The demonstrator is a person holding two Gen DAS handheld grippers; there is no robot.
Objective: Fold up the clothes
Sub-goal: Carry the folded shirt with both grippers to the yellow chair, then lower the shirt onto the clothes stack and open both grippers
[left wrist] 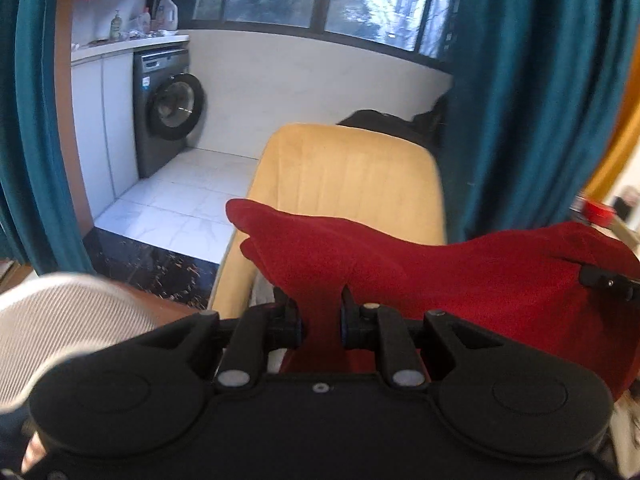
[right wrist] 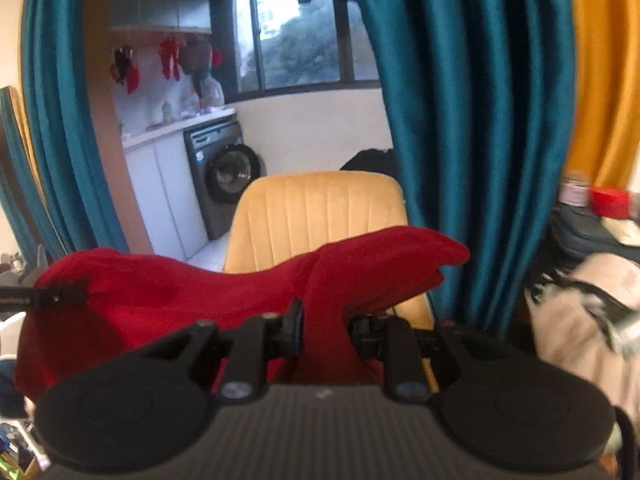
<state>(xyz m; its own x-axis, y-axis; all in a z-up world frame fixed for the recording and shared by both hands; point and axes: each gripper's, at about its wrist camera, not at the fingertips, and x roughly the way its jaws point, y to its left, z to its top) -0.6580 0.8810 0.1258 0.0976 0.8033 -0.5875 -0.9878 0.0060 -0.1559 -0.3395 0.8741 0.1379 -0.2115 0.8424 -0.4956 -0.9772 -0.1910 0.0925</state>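
The left gripper (left wrist: pixel 322 312) and right gripper (right wrist: pixel 326 326) each clamp an edge of the red cloth (left wrist: pixel 460 276), slung between them before a yellow chair (left wrist: pixel 352 176); soft, light, floppy, best pinched at corners.

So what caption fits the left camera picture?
Left gripper and right gripper hold a red garment before a yellow chair.

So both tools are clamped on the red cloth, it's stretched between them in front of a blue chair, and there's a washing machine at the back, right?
Not quite: the chair is yellow, not blue; the blue is the curtains. The right wrist view shows it. The rest holds: the left tool and the right tool are both clamped on the red cloth, with the washing machine behind.
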